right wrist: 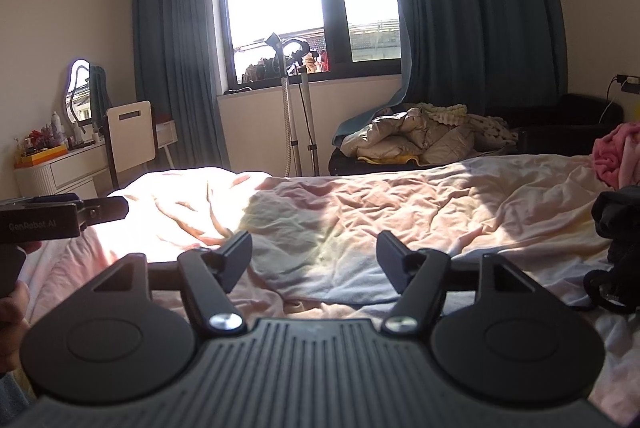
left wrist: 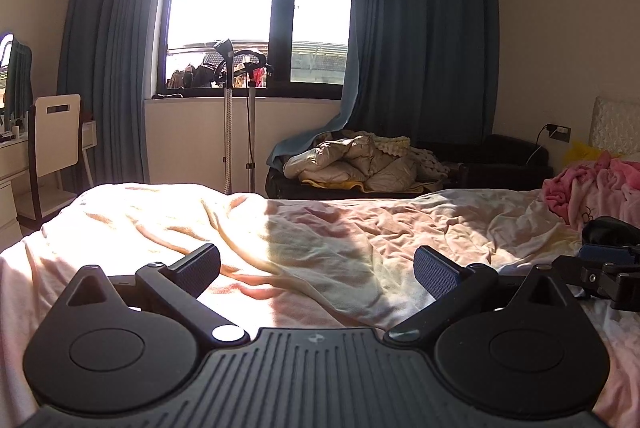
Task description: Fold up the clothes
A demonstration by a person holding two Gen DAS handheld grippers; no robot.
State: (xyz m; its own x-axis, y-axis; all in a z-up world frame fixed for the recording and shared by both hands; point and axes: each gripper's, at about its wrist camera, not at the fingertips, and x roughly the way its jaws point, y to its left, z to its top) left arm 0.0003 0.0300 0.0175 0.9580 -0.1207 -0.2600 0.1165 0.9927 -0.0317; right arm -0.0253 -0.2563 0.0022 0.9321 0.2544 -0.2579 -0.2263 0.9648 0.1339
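Left hand-held gripper point(left wrist: 316, 266): released, jaws wide and empty, low over the bed point(left wrist: 460, 216).
Right hand-held gripper point(right wrist: 314, 260): released, nothing between its pads, also low over the bed.
Clothes: a dark garment point(right wrist: 618, 224) lies at the bed's right edge; pink clothes point(left wrist: 592, 187) are heaped beyond it.
Likely reason: both poised to pick up a garment.
Right view only: a hand point(right wrist: 12, 302) gripping the left tool.

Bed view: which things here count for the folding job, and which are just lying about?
For the job:
- pale cloth spread on the bed
- dark garment at the right edge
- pink clothes heaped near the headboard
- left gripper and right gripper, both open and empty

Lying about:
- beige quilt on the black sofa
- garment steamer
- white chair
- curtains
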